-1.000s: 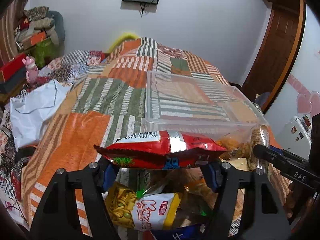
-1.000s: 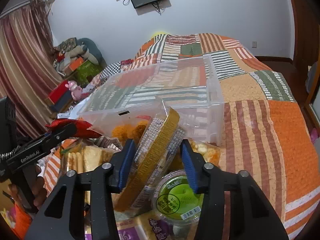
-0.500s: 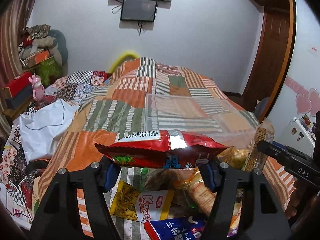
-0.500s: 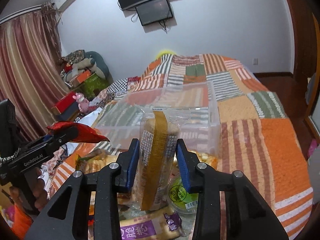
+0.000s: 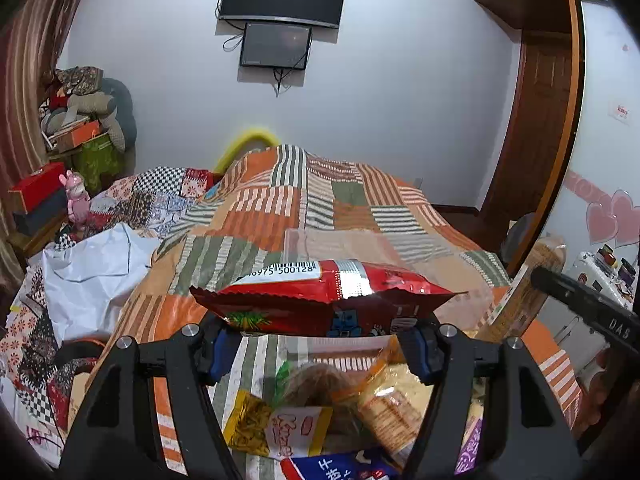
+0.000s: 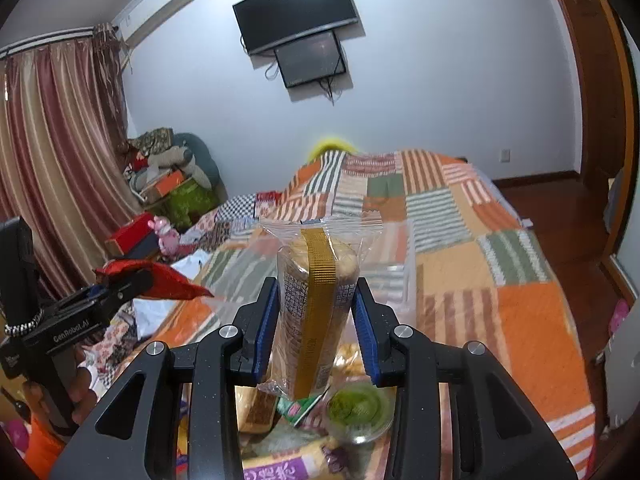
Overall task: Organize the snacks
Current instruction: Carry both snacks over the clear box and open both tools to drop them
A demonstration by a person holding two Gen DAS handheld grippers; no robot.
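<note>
Patchwork quilt [image 5: 256, 216] in orange, green and striped panels spread over the whole bed. Clear plastic bin [image 5: 360, 244] resting on quilt beyond the snack pile, apparently empty as far as visible; seen also from the right wrist [image 6: 400, 276]. White sheet [image 5: 92, 276] crumpled at the bed's left edge.

Left gripper [image 5: 320, 344] about half spread, blue pads pressed on both ends of a red snack bag [image 5: 328, 300]; bag held flat and crosswise, barcode side up, lifted clear of the pile. Same bag [image 6: 160, 276] and gripper [image 6: 120, 284] visible at far left from the right wrist, with a hand [image 6: 76, 388] on the grip.

Right gripper [image 6: 314, 324] narrow, blue pads clamped on a clear-wrapped biscuit pack [image 6: 316, 300] with a gold strip down its front; pack upright, raised above the pile. Pack edge also visible at right in the left view [image 5: 524, 288].

Remaining snacks lying loose on quilt below both grippers: yellow and white bag [image 5: 280, 428], cracker pack [image 5: 388, 404], blue bag [image 5: 340, 468], purple-labelled pack [image 6: 288, 464], green lidded cup [image 6: 356, 408].
</note>
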